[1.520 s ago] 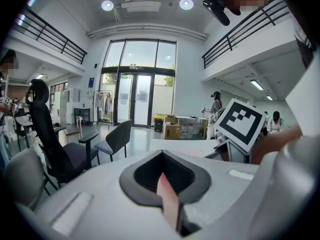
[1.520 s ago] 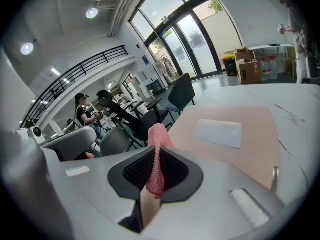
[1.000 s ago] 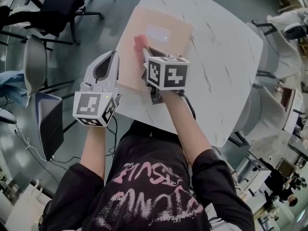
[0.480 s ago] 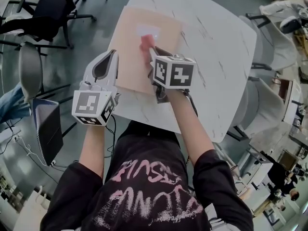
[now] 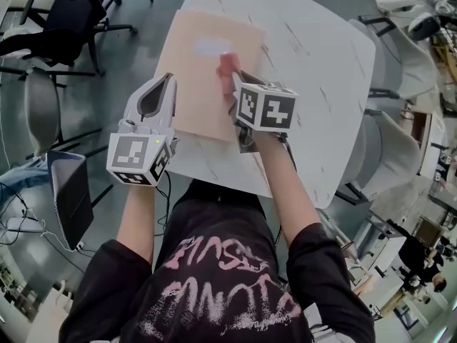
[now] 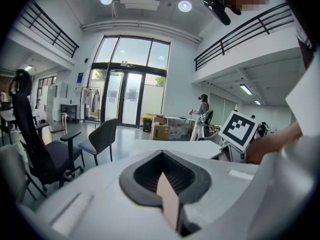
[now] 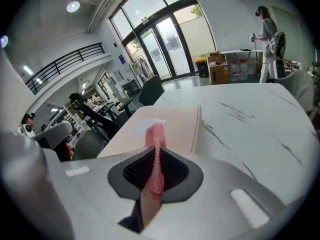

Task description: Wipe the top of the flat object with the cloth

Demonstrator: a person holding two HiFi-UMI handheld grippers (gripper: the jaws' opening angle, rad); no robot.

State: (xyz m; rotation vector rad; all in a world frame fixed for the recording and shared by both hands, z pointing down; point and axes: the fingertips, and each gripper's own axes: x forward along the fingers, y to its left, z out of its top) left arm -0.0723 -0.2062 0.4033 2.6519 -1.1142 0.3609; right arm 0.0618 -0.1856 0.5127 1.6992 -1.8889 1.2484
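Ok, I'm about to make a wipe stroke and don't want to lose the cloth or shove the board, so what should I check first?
1. Grip on cloth: ok. The right gripper is shut on the pink mesh cloth, which sticks out past its jaws.
2. Cloth over the peach flat board: ok, towards its right side.
3. Cloth pressing on the board: cannot tell.
4. Stroke path: ok. Nothing lies on the board ahead, only a paler patch.
5. Board steadied: cannot tell. The left gripper, shut and empty, is at the board's left edge; contact is unclear.
6. Board flat on the white marble table: ok.
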